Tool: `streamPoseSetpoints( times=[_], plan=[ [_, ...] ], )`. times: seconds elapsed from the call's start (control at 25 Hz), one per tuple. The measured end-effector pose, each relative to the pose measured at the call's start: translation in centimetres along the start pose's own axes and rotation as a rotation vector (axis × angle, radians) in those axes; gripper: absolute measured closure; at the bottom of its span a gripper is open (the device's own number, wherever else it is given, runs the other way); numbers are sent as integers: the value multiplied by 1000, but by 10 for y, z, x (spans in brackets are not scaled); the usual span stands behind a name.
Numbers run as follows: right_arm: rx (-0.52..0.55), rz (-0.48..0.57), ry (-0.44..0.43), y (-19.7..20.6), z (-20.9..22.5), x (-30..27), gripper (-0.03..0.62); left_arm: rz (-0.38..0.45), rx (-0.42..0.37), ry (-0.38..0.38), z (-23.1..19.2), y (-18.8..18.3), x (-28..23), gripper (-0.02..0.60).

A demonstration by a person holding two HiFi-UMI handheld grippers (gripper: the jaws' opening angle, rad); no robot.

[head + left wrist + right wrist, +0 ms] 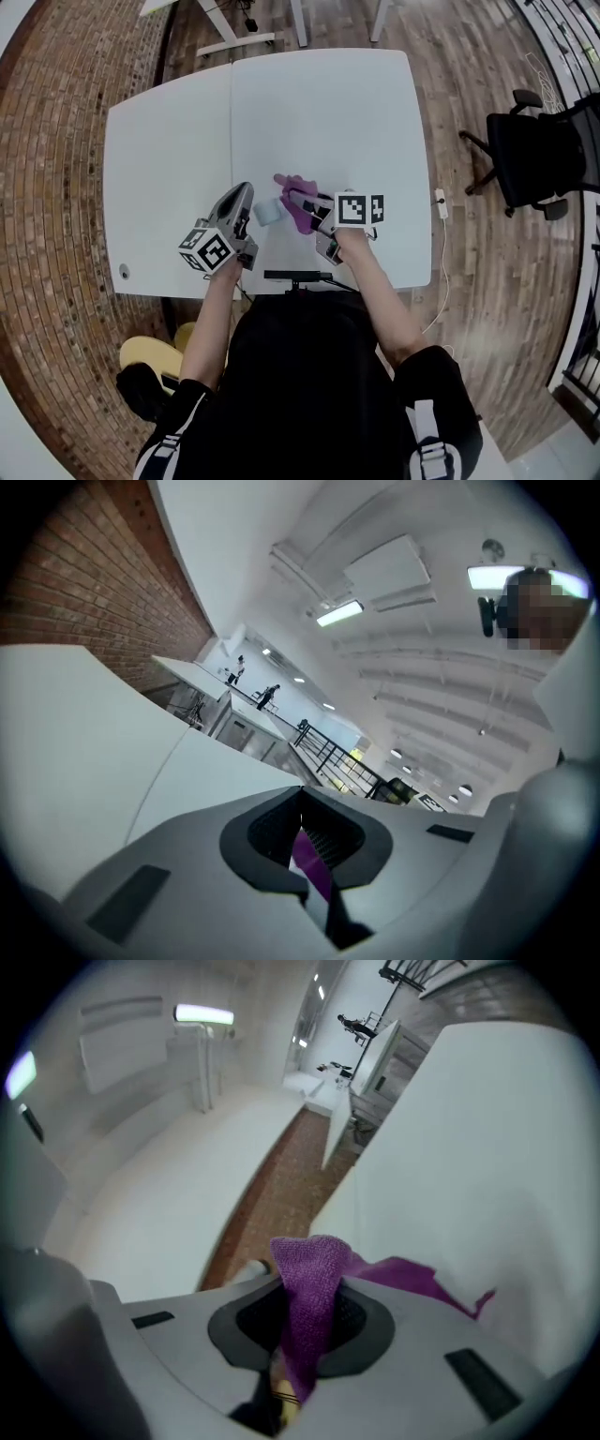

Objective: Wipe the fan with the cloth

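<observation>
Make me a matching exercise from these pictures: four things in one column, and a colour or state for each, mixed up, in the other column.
Things:
1. cloth
2. left gripper
3. office chair
4. table

Descriptions:
A. white top
B. jaws shut
C. purple, pinched in the right gripper
D. black, standing on the floor beside the table

Pairs: 1-C, 2-B, 3-D, 4-A
</observation>
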State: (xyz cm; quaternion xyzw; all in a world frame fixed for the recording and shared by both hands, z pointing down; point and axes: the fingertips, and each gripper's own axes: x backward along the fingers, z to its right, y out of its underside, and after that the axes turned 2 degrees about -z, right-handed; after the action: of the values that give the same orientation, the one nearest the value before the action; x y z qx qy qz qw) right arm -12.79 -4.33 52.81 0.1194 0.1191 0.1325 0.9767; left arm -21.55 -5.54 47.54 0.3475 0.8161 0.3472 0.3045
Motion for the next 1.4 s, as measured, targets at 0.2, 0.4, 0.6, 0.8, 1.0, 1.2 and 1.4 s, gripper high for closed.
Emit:
streamPoseSetpoints(
  times=[0.2,0.4,0.6,0.8,1.0,1.2,1.4],
  plan=[
    [55,-70,-190,18,-41,-33,537,172,289,74,-9,5,10,575],
    [126,9,-105,19,-7,-38,537,101,183,92,0,10,6,575],
    [39,-6,91,30,66,-37,537,-47,-37,110,15,27,-5,575],
    [-34,-41,223,35,100,-24,537,-217,-248,129,29,44,-16,575],
    [-217,79,-26,19,32,-35,537,-310,-434,80,30,53,-21,575],
    [-244,83,67,42,72,-48,537,-336,-549,24,32,61,-25,575],
    [-11,-96,357,59,140,-52,537,-345,-582,-6,31,64,-28,575]
  ],
)
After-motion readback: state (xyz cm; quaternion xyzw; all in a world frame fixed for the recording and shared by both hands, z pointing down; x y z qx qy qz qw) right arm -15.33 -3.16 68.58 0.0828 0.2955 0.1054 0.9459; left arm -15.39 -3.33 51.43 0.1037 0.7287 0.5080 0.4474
